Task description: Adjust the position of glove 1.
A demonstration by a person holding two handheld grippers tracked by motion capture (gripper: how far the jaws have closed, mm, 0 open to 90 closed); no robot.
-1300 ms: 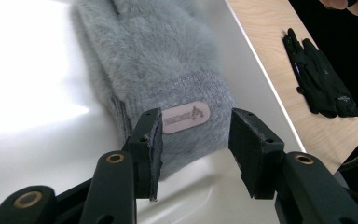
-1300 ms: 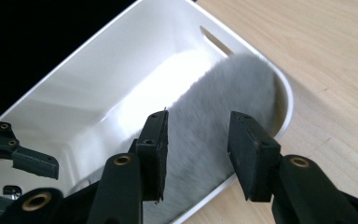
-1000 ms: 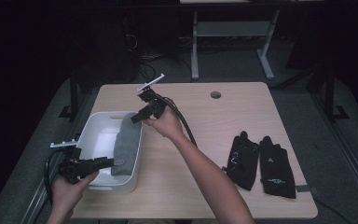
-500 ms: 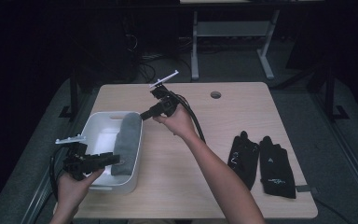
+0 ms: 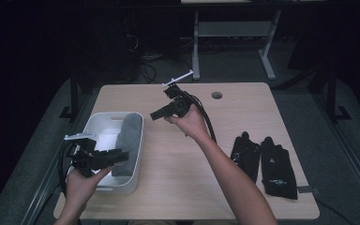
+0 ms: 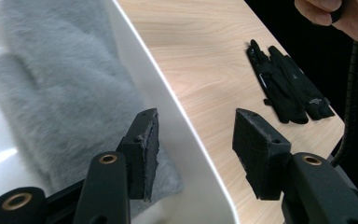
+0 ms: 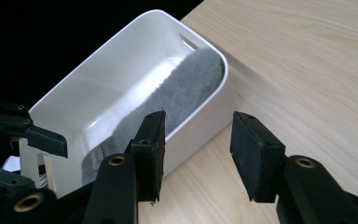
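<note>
Wooden table [image 5: 178, 159] bears a white bin [image 5: 136, 154] (grey fleece [image 5: 127, 140] inside); both claws gape empty.

Grey cloth in white bin, both grippers clear.
Grey cloth [image 5: 128, 140] lies in white bin [image 5: 104, 123] at left; left gripper [image 5: 122, 155] and right gripper [image 5: 155, 114] hold nothing.

From above we look down on the white tub [image 5: 136, 140]; our two gripper views sit close, one over its rim, one facing it; all share it.
</note>
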